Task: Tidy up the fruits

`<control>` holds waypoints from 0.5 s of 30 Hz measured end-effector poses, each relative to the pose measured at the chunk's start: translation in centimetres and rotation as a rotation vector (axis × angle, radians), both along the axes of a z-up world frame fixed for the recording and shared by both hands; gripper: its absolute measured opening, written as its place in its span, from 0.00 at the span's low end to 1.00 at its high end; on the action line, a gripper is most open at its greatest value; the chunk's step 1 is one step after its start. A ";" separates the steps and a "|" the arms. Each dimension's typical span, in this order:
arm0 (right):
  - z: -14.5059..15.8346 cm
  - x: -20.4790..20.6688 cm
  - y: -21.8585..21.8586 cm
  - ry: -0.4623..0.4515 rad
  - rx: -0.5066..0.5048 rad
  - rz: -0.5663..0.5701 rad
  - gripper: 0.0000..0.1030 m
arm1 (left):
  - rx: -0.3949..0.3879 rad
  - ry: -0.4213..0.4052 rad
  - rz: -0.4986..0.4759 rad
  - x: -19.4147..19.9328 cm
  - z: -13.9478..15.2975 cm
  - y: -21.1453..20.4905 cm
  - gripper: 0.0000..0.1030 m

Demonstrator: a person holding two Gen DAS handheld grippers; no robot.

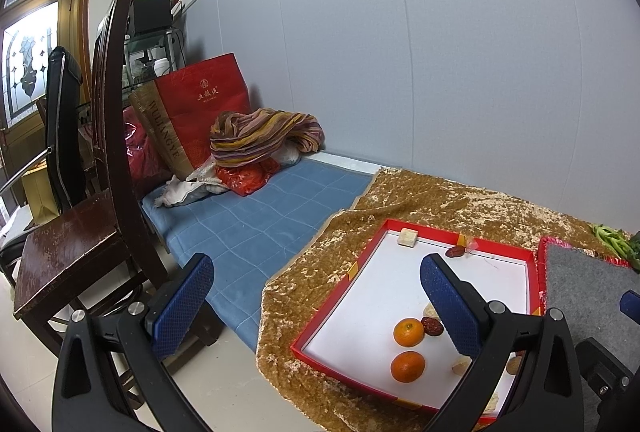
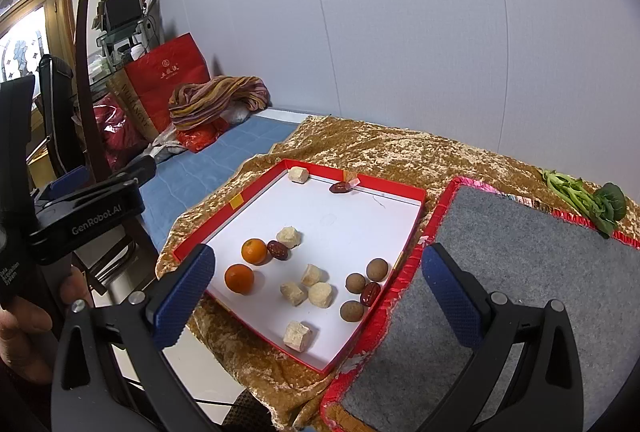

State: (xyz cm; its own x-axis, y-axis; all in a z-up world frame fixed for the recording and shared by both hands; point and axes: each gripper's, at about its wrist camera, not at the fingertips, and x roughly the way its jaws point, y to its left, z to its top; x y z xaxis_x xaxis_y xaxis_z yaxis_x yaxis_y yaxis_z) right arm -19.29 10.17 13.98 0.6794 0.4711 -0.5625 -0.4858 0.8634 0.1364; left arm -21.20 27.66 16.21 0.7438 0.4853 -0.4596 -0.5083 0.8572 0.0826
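Note:
A red-rimmed white tray (image 2: 352,224) (image 1: 360,312) lies on a gold cloth. In it are two oranges (image 2: 254,251) (image 2: 239,278) (image 1: 408,331) (image 1: 407,366), three brown longans (image 2: 377,269), red dates (image 2: 278,250) (image 2: 370,293) (image 2: 340,187), and several pale cubes (image 2: 297,335). My right gripper (image 2: 318,290) hovers open over the tray's near side, nothing between its fingers. My left gripper (image 1: 316,306) is open above the tray's left edge, holding nothing. Its right finger hides part of the tray.
A grey felt mat (image 2: 520,292) with red trim lies right of the tray, with leafy greens (image 2: 588,200) at its far corner. A blue quilted pad (image 1: 256,224), striped cloth (image 1: 264,136), red bag (image 1: 200,104) and wooden chair (image 1: 80,232) lie left. A hand holds the left gripper's body (image 2: 80,216).

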 end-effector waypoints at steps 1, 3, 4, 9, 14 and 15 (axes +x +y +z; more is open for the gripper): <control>0.0 0.0 0.0 0.000 0.000 0.001 1.00 | 0.000 0.000 0.000 0.0 0.0 0.0 1.00; 0.0 -0.1 0.1 0.000 0.000 0.001 1.00 | 0.001 0.001 0.001 0.0 0.0 0.0 1.00; 0.0 0.0 0.0 0.000 0.000 0.001 1.00 | 0.000 0.000 0.000 0.0 0.0 0.0 1.00; -0.1 0.0 0.2 0.002 -0.001 0.002 1.00 | 0.000 -0.001 0.002 0.0 -0.1 0.0 1.00; -0.1 0.0 0.2 0.001 -0.002 0.002 1.00 | 0.000 -0.002 0.002 -0.1 -0.1 0.1 1.00; -0.1 0.0 0.2 0.001 -0.001 0.002 1.00 | -0.001 -0.002 0.001 -0.1 -0.1 0.1 1.00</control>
State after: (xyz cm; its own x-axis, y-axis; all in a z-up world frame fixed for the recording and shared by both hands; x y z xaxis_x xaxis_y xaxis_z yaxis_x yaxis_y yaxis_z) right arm -19.31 10.41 13.86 0.6781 0.4718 -0.5636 -0.4873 0.8626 0.1358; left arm -21.29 27.74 16.08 0.7440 0.4860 -0.4586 -0.5097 0.8565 0.0808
